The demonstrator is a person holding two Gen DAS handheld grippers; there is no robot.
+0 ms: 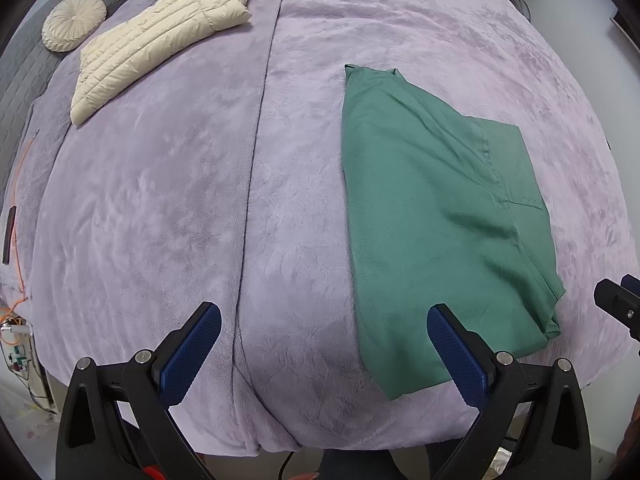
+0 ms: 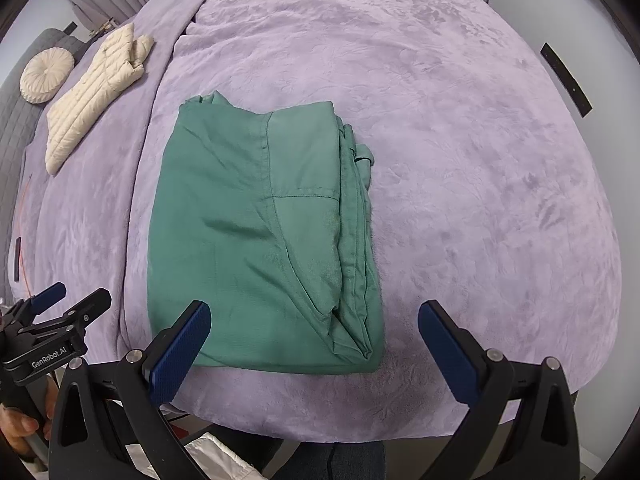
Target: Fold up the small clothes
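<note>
Green cloth, a folded shirt, lies flat on the purple blanket that covers the bed, close to the near edge in front of you. Your right gripper hangs over that near edge with its jaws wide apart and holding nothing; its left finger sits over the shirt's near left corner and its right finger over bare blanket. From this camera you can see the stacked layers along the shirt's right side, which the left camera shows only as a thin edge. Your left gripper is also spread wide and empty, off to the left of the shirt, with only its right finger over the near corner of the cloth. The left view gives you the cream puffer jacket and the round cushion at the far left more fully. The right view alone shows your hand around the left gripper's handle
</note>
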